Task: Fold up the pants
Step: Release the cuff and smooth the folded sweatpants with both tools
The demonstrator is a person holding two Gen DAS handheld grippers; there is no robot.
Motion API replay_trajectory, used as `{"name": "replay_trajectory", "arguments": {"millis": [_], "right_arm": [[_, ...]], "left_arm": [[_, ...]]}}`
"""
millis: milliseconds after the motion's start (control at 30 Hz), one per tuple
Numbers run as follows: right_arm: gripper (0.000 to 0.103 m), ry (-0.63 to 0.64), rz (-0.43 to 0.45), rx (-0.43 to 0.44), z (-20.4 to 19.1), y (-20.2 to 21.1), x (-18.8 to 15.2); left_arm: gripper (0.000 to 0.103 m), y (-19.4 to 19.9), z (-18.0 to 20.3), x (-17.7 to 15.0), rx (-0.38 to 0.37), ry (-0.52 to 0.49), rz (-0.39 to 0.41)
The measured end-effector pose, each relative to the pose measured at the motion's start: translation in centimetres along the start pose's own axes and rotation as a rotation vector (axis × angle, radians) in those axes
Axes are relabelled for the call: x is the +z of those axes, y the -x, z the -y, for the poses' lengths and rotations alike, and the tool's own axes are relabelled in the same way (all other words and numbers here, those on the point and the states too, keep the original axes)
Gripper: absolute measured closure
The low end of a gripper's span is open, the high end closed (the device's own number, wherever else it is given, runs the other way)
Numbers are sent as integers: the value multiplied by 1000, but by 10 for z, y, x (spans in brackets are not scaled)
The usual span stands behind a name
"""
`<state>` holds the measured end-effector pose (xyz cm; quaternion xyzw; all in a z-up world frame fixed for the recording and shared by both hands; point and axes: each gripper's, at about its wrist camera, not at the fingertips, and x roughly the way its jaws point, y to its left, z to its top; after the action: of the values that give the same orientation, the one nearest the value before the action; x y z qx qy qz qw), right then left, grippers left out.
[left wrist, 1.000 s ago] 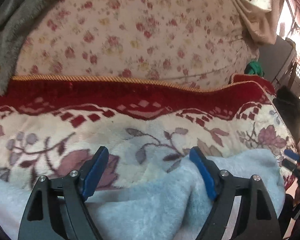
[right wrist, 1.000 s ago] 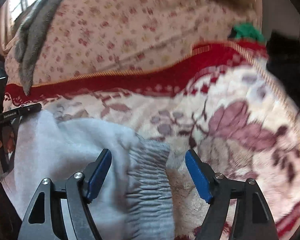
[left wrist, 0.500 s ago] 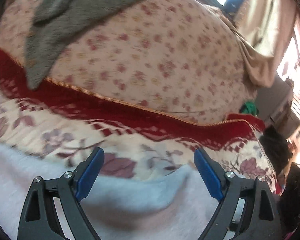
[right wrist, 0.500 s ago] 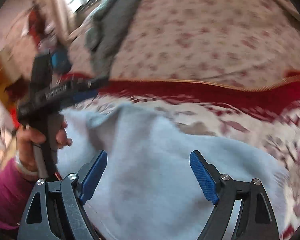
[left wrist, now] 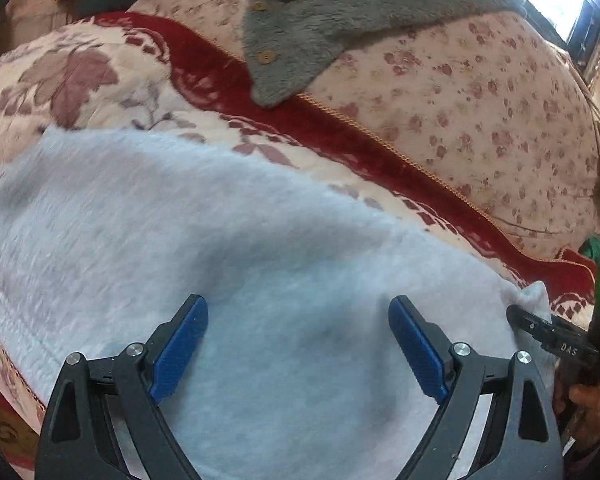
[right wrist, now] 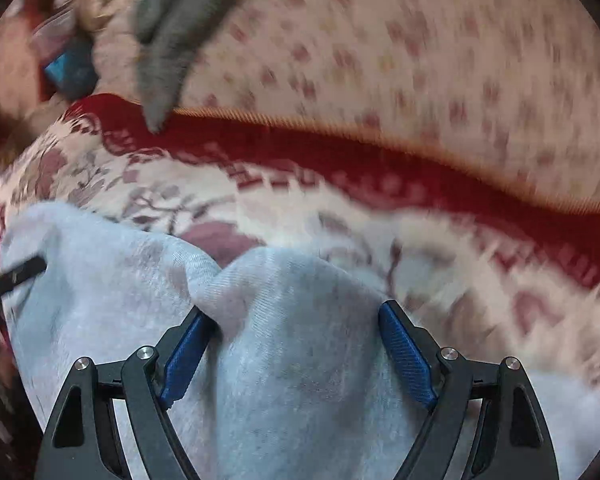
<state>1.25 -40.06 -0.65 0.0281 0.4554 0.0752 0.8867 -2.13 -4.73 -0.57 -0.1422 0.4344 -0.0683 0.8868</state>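
Pale blue-grey fleece pants (left wrist: 220,240) lie spread on a floral blanket. My left gripper (left wrist: 298,344) is open just above the cloth, its blue pads on either side of flat fabric. My right gripper (right wrist: 296,344) is open too, with a raised fold of the pants (right wrist: 284,320) standing between its blue pads. The right gripper also shows at the right edge of the left wrist view (left wrist: 556,340), at the pants' corner. The left gripper's finger shows at the left edge of the right wrist view (right wrist: 16,276).
The cream and red floral blanket (left wrist: 80,76) covers the bed. Behind it rises a flowered quilt mound (left wrist: 480,92) with a grey buttoned garment (left wrist: 324,28) draped over it. The right wrist view is motion-blurred.
Both grippers have swung left over the pants and stayed open. The elastic waistband seen a second ago is out of the right view; a fold of cloth now stands between the right pads.
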Motion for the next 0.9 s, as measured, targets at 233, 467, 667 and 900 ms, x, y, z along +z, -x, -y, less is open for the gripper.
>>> {"name": "replay_trajectory", "arguments": {"millis": [233, 467, 667, 900], "right_arm": [[12, -20, 19, 9, -3, 35, -5], [12, 78, 26, 35, -34, 67, -24], [12, 137, 20, 85, -69, 65, -27], [12, 148, -23, 122, -88, 55, -38]], "left_arm": [[12, 17, -4, -3, -5, 0, 41], [12, 35, -9, -7, 17, 12, 78], [12, 54, -17, -9, 70, 5, 110], [12, 66, -26, -12, 94, 4, 124]]}}
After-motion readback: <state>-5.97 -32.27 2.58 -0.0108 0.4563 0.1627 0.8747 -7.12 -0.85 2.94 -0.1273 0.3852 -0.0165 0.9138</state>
